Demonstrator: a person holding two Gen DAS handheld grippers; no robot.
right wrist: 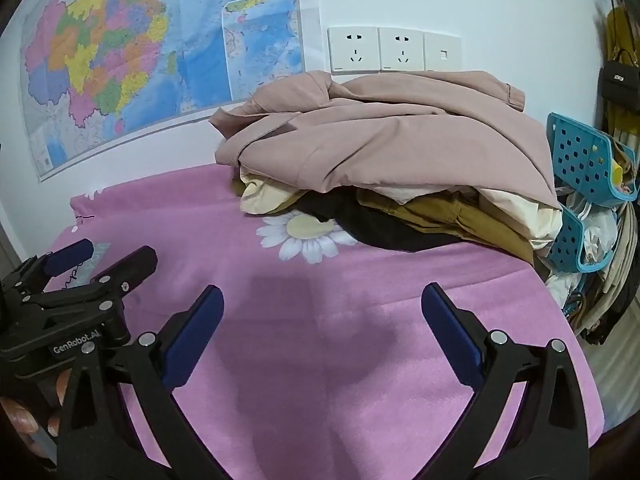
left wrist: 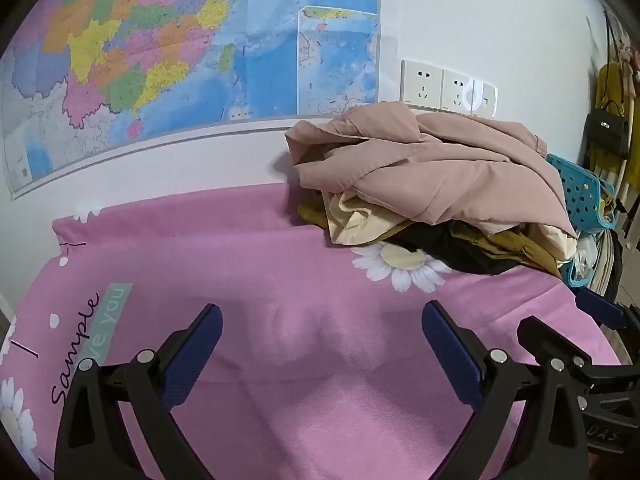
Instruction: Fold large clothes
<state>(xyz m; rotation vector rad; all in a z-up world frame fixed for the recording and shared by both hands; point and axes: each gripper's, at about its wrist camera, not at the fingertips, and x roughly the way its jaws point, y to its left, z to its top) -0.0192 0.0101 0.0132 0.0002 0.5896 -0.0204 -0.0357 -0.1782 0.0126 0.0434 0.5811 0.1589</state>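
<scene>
A heap of clothes lies at the back right of the pink sheet [left wrist: 280, 264], against the wall. A dusty-pink garment [left wrist: 440, 168] tops it, also in the right wrist view [right wrist: 384, 144]. Under it show cream [right wrist: 264, 196], mustard [right wrist: 444, 212] and black [right wrist: 384, 228] pieces. My left gripper [left wrist: 322, 320] is open and empty above the bare sheet, well short of the heap. My right gripper [right wrist: 322, 302] is open and empty too, nearer the heap. The left gripper also shows at the left of the right wrist view [right wrist: 108, 260].
A large map [left wrist: 160, 60] and wall sockets [left wrist: 448, 86] are on the wall behind. Blue perforated baskets [right wrist: 584, 168] and hanging bags stand off the sheet's right edge. The sheet has a daisy print [right wrist: 308, 236].
</scene>
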